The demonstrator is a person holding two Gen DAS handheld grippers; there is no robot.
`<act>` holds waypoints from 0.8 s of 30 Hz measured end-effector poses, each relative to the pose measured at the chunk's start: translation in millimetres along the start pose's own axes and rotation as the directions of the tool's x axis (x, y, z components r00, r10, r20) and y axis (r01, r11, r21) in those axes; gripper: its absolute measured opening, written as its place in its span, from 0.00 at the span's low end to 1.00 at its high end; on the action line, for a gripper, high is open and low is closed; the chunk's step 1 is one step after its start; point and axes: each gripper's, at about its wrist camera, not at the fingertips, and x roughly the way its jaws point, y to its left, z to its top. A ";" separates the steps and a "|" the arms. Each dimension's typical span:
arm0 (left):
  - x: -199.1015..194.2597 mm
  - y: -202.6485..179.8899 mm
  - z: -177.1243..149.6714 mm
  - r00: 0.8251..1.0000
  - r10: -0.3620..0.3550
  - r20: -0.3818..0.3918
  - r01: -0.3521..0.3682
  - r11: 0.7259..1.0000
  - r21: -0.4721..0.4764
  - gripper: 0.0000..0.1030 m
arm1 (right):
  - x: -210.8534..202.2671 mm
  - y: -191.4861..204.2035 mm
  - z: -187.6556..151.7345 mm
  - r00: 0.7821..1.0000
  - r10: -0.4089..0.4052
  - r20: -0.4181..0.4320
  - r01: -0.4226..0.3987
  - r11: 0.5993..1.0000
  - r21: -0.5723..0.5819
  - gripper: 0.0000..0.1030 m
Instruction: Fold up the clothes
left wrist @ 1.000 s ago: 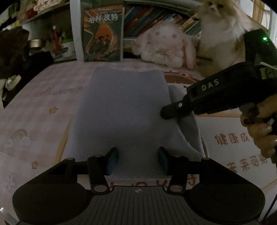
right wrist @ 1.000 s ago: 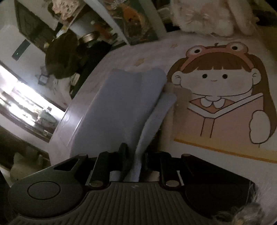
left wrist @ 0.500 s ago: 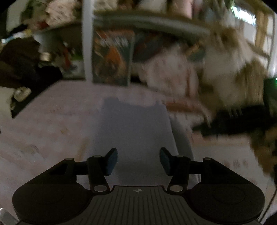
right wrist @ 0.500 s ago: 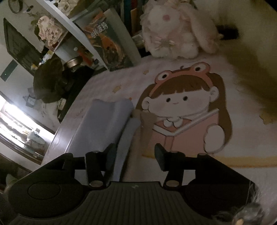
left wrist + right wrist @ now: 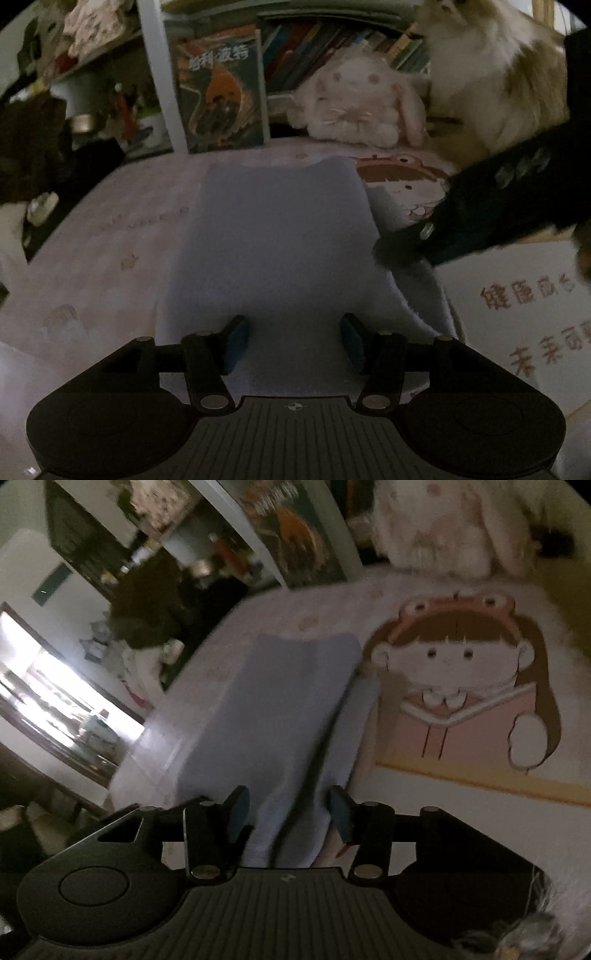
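Note:
A grey-blue folded cloth [image 5: 280, 240] lies flat on the pink printed bed sheet [image 5: 110, 240]. My left gripper [image 5: 295, 341] hovers open over the cloth's near edge, with nothing pressed between its blue pads. In the left wrist view the right gripper [image 5: 391, 254] reaches in from the right, its tip at the cloth's right edge. In the right wrist view the cloth [image 5: 277, 709] has a raised fold along its right side. This fold runs between the fingers of my right gripper [image 5: 288, 810], which stands open with both pads apart from the fabric.
A white plush rabbit [image 5: 354, 103], a fluffy cat [image 5: 491, 74] and an upright book [image 5: 221, 96] stand at the bed's far edge below a bookshelf. A cartoon girl print [image 5: 461, 686] lies right of the cloth. Dark clutter sits left of the bed.
My right gripper was shut on the cloth's fold and has opened, dropping it; it drew back, then returned to the fold. The left gripper's view swung and settled back over the cloth.

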 end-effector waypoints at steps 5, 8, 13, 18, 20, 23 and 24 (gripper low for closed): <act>-1.5 -0.3 -2.2 1.000 0.001 -0.003 -0.001 1.000 0.011 0.54 | 15.1 9.9 2.9 0.999 -0.053 0.002 0.053 0.996 -0.075 0.19; -2.4 1.3 -3.7 1.000 -0.004 -0.007 0.004 1.000 0.002 0.54 | -0.7 20.5 -1.7 0.998 -0.011 0.063 0.021 0.987 -0.159 0.08; 0.0 -0.3 -2.7 1.000 -0.005 -0.014 0.005 1.000 0.017 0.55 | 4.6 9.7 -11.5 0.994 -0.104 0.038 0.108 0.982 -0.153 0.04; -2.4 3.0 0.3 1.000 -0.011 -0.027 0.012 1.000 0.013 0.57 | 1.1 -12.7 -8.1 0.998 -0.051 0.025 0.052 0.999 -0.013 0.09; -7.5 4.9 2.7 1.000 -0.008 -0.019 0.008 1.000 0.000 0.58 | -4.3 -11.8 -9.4 0.999 -0.044 0.030 0.044 0.999 0.000 0.15; -21.7 9.0 6.3 1.000 0.015 0.027 -0.014 0.999 -0.039 0.67 | -11.6 -7.7 -13.9 0.999 -0.036 0.030 0.036 0.999 -0.001 0.34; -26.8 11.3 7.2 0.999 0.022 0.045 -0.020 0.998 -0.052 0.71 | -13.3 -5.9 -15.4 0.999 -0.038 0.028 0.038 0.999 -0.005 0.39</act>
